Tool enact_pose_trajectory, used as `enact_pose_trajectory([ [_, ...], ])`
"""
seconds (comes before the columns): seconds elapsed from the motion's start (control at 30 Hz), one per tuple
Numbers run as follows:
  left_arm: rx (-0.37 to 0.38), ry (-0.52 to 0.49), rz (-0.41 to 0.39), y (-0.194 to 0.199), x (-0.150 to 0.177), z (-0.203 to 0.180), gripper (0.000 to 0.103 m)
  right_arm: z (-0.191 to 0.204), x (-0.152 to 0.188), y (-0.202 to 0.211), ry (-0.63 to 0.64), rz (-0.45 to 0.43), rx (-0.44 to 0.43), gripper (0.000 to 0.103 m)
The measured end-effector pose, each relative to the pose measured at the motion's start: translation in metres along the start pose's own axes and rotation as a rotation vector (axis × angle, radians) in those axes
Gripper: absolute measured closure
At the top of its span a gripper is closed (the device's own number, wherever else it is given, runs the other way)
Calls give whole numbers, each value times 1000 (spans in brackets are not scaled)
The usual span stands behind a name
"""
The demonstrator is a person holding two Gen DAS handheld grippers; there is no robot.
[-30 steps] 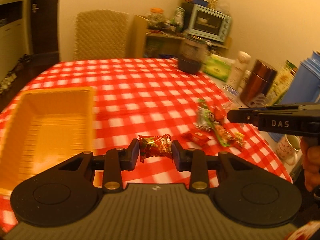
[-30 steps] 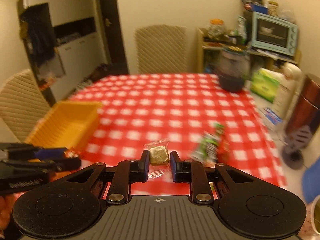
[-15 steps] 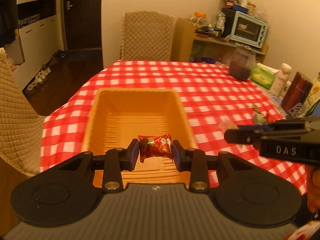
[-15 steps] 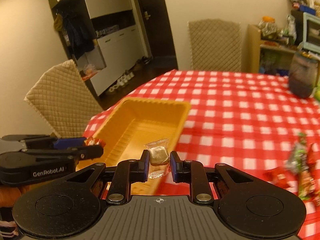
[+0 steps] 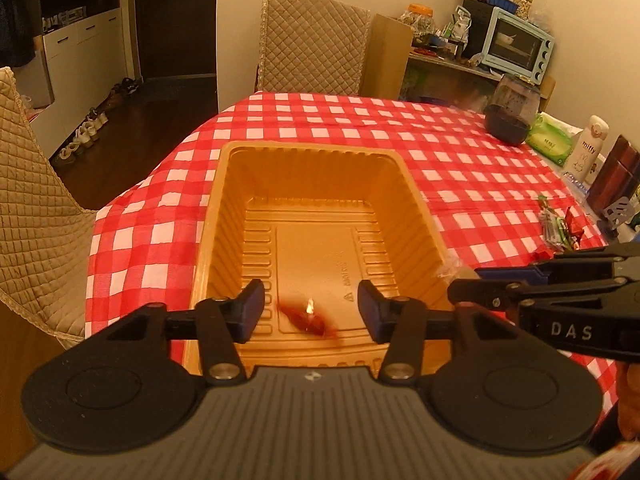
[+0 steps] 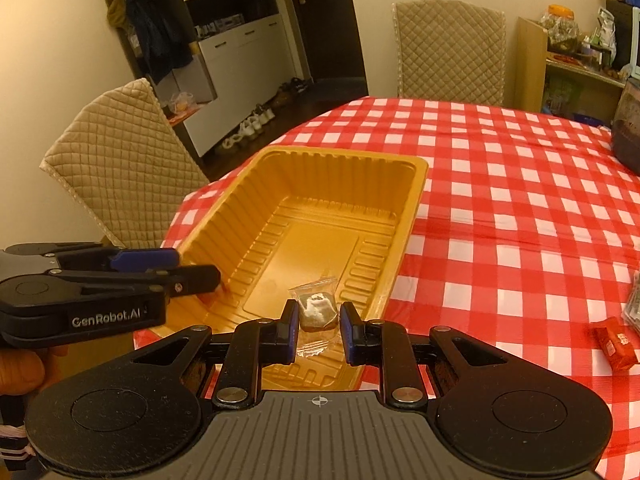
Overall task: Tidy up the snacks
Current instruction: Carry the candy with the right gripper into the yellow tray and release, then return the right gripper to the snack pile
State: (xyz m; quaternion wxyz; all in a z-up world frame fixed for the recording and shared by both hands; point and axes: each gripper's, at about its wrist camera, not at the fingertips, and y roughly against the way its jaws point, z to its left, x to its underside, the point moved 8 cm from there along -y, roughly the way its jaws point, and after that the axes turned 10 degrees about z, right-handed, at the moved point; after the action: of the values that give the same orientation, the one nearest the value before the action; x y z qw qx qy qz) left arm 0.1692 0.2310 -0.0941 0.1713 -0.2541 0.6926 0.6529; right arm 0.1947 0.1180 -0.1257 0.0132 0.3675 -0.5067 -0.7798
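step: dropping sweets into the yellow tray (image 5: 416, 200)
left gripper (image 5: 311, 312): jaws just opened, red candy (image 5: 308, 320) falling free
right gripper (image 6: 319, 322): clamped on a clear-wrapped sweet (image 6: 316, 310)
next: spread the right jaws over the tray

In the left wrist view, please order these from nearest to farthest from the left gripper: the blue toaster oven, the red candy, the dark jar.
1. The red candy, blurred, between the left gripper fingers, over the yellow tray.
2. The dark jar, on the table's far right side.
3. The blue toaster oven, on the shelf behind the table.

A blue toaster oven (image 5: 517, 45) sits behind the checked tablecloth (image 5: 400, 136), near a quilted chair (image 5: 314, 44).
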Motion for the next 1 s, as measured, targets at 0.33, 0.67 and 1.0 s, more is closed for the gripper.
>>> enact_pose_trajectory([
  [0.33,-38,18,-19,19,12,11,55,3,-1,-7,7,4,-18,81],
  [0.67,-66,62,-41,36,18,22,55,8,-3,-5,1,-23,-68,57],
  [1.0,-47,76,-61,54,24,-1,47,-29,21,48,-69,-63,57,55],
])
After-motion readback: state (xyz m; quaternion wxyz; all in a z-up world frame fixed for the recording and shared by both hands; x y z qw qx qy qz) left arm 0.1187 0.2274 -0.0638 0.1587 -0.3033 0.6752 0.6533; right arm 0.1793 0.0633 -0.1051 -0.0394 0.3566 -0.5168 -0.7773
